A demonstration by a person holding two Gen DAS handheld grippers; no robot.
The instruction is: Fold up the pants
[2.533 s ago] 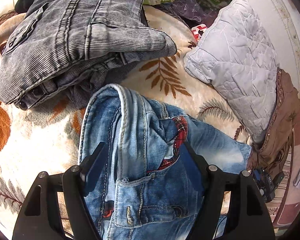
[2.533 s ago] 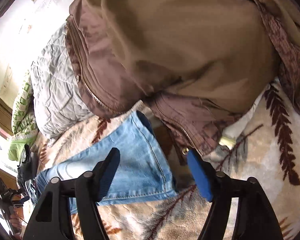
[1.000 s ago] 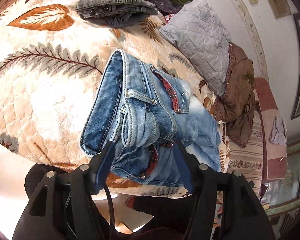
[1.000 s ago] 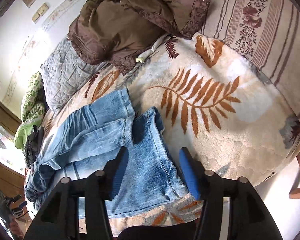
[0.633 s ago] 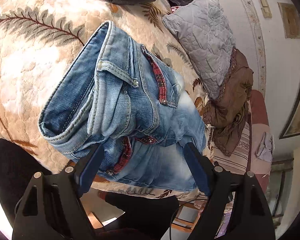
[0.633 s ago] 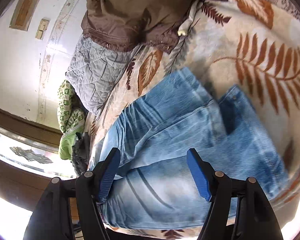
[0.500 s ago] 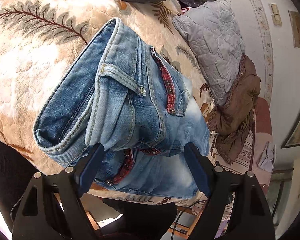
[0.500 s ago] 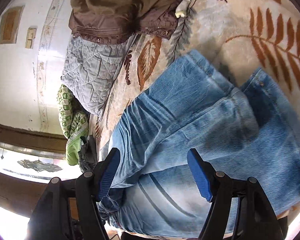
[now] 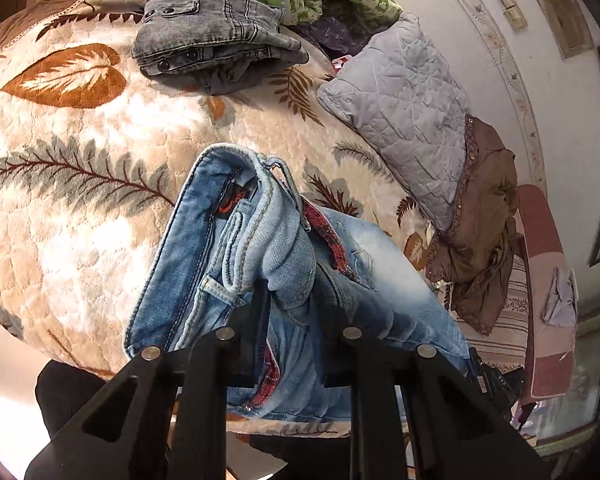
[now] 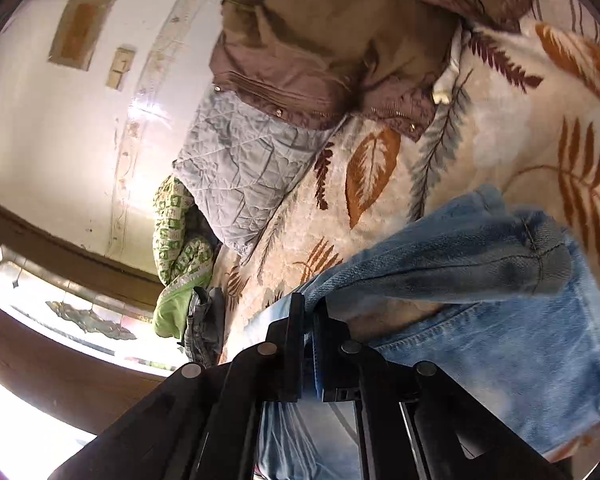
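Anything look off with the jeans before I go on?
The jeans are bunched at the waistband, where the left gripper pinches a thick wad. The right gripper holds a twisted leg edge.

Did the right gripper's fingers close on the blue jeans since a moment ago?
Yes. The right gripper has shut on a fold of the blue denim jeans, lifting it off the leaf-patterned blanket; earlier its fingers stood wide open above them.
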